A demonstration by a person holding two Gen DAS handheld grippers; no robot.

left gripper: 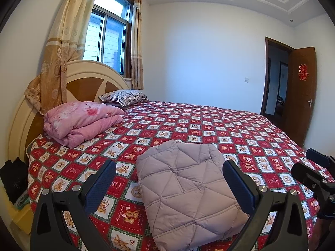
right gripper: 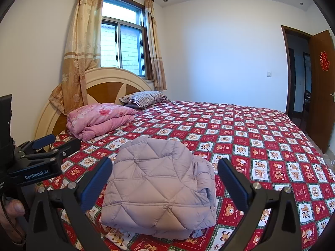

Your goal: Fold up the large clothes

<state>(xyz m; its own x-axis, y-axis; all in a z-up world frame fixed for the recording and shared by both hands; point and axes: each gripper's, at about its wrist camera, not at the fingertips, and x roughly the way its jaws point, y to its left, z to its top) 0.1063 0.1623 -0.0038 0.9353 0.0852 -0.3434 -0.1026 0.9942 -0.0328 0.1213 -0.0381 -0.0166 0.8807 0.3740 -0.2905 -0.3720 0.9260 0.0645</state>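
The bed (left gripper: 240, 129), under its red patterned sheet, fills most of both views, and the jacket (left gripper: 188, 188) lies near its front edge as a compact quilted lilac bundle, already folded into a rough rectangle. From the right wrist view the jacket (right gripper: 155, 188) shows a layered side on the right with a snap button along the edge, slightly looser than the rest.

The left gripper (left gripper: 169, 179) hangs above the jacket with its jaws wide apart and nothing between them. The right gripper (right gripper: 165, 179) is likewise spread wide and empty, framing the bundle from just above. Each gripper also shows at the edge of the other's view.

The fold looks close to done. If any step remains, it is probably squaring up: press the loose right-hand layers flat, tuck the protruding edge under, and keep both grippers low so the puffy filling does not spring open. Padded fabric like this tends to slip and rebound, so a slow, even press should serve better than a pinch.

Further back, a folded pink quilt (left gripper: 81, 121) sits by the headboard (left gripper: 88, 77), well apart from the jacket, with a striped pillow (left gripper: 123, 97) behind it. Dark clothing (left gripper: 14, 179) lies beside the bed on the left. Nothing crowds the work area.
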